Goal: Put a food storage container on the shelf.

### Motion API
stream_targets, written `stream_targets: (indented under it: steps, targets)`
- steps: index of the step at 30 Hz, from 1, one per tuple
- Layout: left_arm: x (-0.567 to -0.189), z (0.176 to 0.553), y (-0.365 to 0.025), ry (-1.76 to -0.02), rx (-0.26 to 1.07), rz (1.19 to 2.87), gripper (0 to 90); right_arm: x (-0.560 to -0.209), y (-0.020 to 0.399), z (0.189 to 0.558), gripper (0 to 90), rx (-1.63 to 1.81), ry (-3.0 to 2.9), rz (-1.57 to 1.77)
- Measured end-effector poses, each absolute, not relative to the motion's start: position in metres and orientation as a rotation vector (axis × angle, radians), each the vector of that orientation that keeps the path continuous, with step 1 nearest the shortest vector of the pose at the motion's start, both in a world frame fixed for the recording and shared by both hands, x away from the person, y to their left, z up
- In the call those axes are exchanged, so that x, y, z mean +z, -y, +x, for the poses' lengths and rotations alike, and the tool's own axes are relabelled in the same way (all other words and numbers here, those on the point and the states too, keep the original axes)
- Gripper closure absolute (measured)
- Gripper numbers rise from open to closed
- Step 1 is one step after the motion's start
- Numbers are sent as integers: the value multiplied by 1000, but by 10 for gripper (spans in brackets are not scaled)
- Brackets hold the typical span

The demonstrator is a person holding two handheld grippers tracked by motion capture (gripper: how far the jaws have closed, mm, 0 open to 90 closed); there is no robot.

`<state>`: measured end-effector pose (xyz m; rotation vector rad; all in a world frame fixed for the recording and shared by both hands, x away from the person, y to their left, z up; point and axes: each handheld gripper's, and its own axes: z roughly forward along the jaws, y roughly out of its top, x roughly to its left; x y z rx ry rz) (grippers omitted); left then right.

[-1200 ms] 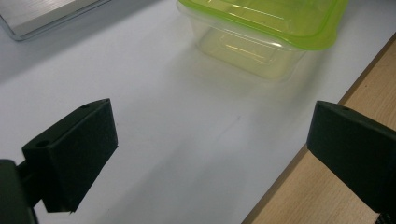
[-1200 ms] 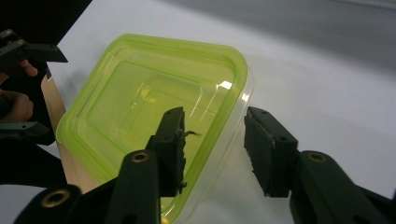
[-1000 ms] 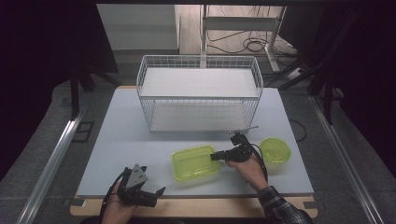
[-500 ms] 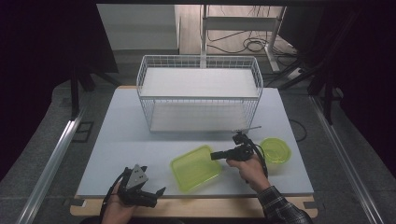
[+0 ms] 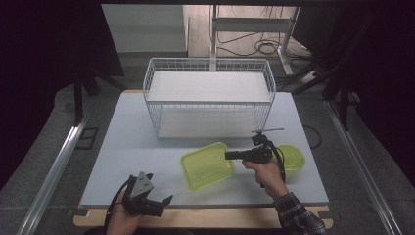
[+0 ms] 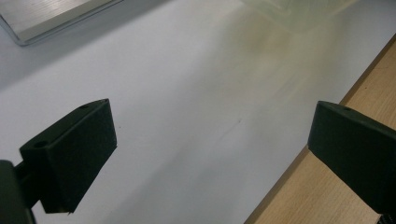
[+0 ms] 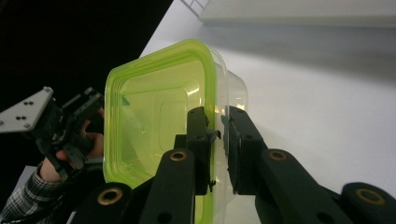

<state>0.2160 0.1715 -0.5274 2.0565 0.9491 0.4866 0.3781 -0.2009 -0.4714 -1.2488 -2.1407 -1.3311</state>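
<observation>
From above, the white table (image 5: 147,161) carries a wire basket (image 5: 208,98) at the back and, nearer the person, a green container (image 5: 208,164) tipped up off the surface. A round green lid (image 5: 293,156) lies just beside the right hand. The right gripper view shows the right gripper (image 7: 217,135), whose jaws have just been closing, clamped on the container's rim, one jaw inside and one outside. The left gripper (image 5: 147,203) rests at the front edge; its own view shows the jaws wide apart over bare tabletop.
</observation>
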Motion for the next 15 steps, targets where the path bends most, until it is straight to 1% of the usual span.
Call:
stream_targets:
  steps: [6,15]
  targets:
    - [-530,217,-171,-967,462,2084,10,-459,204,381,802,-1361,2127,-1252]
    - [-531,218,-168,-979,463,2127,11,-438,205,386,802,-1404,2128,-1249]
